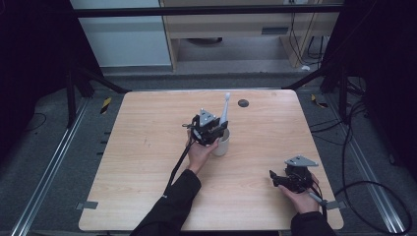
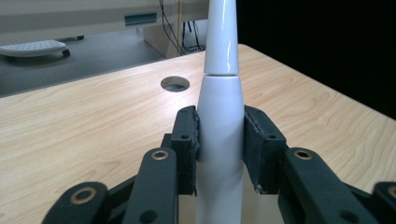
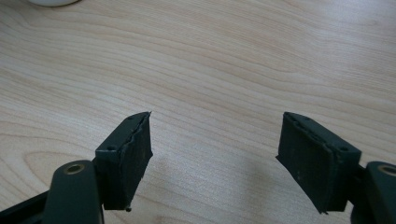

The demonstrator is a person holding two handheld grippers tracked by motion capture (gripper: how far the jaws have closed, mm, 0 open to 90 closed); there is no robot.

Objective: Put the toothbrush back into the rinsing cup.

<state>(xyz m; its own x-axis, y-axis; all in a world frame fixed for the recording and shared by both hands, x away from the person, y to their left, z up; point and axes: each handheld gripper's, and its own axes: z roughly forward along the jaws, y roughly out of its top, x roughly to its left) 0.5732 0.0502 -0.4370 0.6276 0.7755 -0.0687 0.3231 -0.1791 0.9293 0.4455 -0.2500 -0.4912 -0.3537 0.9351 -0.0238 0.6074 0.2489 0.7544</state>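
**Toothbrush gripped over the cup**

The left gripper (image 2: pixel 219 140) has its jaws clamped on the white plastic electric toothbrush (image 2: pixel 219 107), held upright in the white round cup (image 1: pixel 222 143) at the middle of the pale wooden bench (image 1: pixel 147 147). At 5 o'clock, the right gripper (image 3: pixel 215 158) rests with jaws apart, holding nothing.

The left gripper (image 2: pixel 220 140) clamps its two black jaws on the smooth white tapered handle of an electric toothbrush (image 2: pixel 219 93), upright above a light wooden table (image 2: pixel 93 126) with a round hole (image 2: pixel 175 84).
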